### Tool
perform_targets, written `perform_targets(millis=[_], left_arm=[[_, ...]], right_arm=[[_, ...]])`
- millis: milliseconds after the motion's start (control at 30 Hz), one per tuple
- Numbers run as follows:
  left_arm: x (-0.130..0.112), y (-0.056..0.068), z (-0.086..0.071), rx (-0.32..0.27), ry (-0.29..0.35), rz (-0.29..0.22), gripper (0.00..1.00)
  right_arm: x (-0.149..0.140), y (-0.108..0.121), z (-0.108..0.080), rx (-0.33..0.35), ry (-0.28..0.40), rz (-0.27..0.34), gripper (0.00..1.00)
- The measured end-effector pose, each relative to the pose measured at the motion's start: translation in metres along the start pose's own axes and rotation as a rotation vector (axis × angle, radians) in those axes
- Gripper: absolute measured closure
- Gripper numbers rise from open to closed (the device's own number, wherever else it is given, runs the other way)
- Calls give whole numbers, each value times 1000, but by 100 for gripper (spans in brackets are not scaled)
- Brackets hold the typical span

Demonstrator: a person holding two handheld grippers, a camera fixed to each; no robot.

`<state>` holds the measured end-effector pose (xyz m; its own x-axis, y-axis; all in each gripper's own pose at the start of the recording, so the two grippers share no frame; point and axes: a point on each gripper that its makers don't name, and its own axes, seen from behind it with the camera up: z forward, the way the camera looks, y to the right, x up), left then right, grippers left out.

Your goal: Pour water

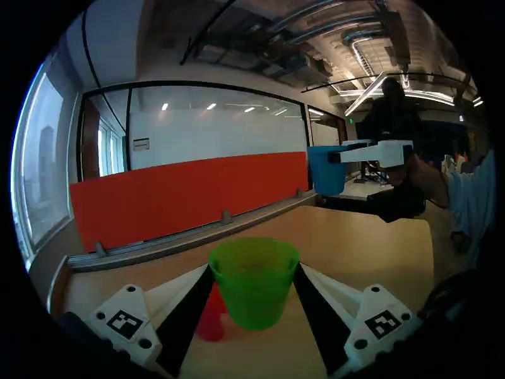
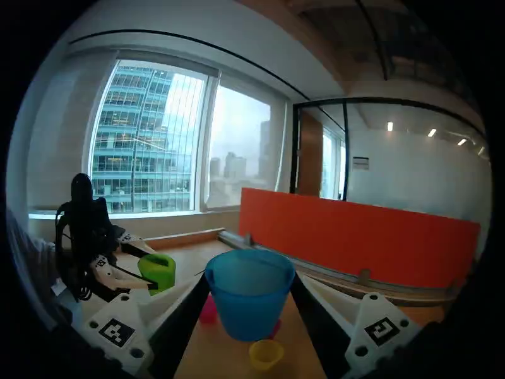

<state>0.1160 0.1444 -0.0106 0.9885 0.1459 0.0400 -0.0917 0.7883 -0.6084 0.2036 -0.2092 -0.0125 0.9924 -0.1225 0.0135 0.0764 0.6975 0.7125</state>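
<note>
The left gripper [image 1: 254, 287] clamps a green cup [image 1: 254, 294] between both fingers, upright and lifted clear of the wooden table [image 1: 360, 243]. In the left gripper view a red cup [image 1: 211, 319] stands on the table behind the green one, at its 8 o'clock and partly hidden by it. At 2 o'clock, farther off and higher, a hand [image 1: 424, 182] holds the right gripper [image 1: 346, 153], whose fingers grip a blue cup [image 1: 327, 170], also upright. An orange partition [image 1: 189, 192] runs along the table's far edge.

In the right gripper view the blue cup fills the centre, pressed from both sides by that gripper's fingers and held above the table. The green cup sits at its 9 o'clock, well apart, in the left gripper's grasp. A small yellow cup [image 2: 266, 354] stands on the table at 6 o'clock, just below the blue cup's base, and the red cup peeks out at 8 o'clock. Tall windows [image 2: 151, 139] fill the wall from 10 to 12 o'clock. Whether either held cup contains water cannot be told.
</note>
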Motion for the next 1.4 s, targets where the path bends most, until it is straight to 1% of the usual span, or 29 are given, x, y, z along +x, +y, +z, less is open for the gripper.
perform_targets(millis=[267, 567, 667, 800, 1000, 1400], left_arm=[[-7, -2, -2, 1, -21, 7, 14], [-22, -4, -1, -2, -61, -1, 14], [-27, -4, -1, -7, -77, -1, 14], [-35, 0, 0, -21, -97, -3, 14], [-52, 5, 1, -45, -143, -2, 14], [-87, 11, 4, -76, -250, 14, 14]], right_arm=[[-20, 1, -1, 4, -26, 2, 9], [-48, 0, -2, 29, -67, 22, 8], [-59, -1, -2, 39, -88, 18, 8], [-74, -4, -2, 53, -121, 13, 8], [-96, -7, 1, 74, -168, 21, 8], [-137, -13, 1, 111, -260, 17, 8]])
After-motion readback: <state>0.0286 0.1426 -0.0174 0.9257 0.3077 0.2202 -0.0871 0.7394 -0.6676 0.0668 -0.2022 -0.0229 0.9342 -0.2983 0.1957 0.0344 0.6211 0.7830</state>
